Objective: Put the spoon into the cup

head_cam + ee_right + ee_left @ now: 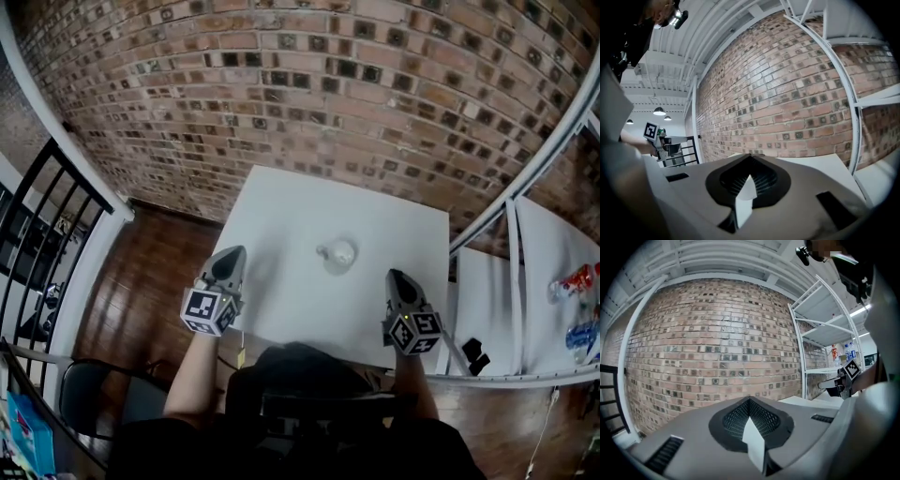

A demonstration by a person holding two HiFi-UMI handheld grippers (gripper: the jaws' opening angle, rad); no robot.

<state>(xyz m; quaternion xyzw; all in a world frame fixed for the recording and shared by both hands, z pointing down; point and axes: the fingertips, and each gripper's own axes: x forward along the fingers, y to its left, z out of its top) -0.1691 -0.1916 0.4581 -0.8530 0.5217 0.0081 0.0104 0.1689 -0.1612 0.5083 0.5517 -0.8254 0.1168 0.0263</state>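
A small white cup (338,254) stands near the middle of the white table (281,216). A pale stub sticks out at its left side; I cannot tell whether it is the spoon or the cup's handle. My left gripper (234,253) hovers at the table's left edge, left of the cup and apart from it, shut with nothing in it (749,400). At the table's front right my right gripper (394,276) is also shut and empty (750,158). Neither gripper view shows the cup.
A brick wall (309,84) rises behind the table. A black railing (47,225) and wooden floor lie to the left. A white shelf rack (525,253) with bottles (574,279) stands to the right. A dark chair (84,394) sits at the lower left.
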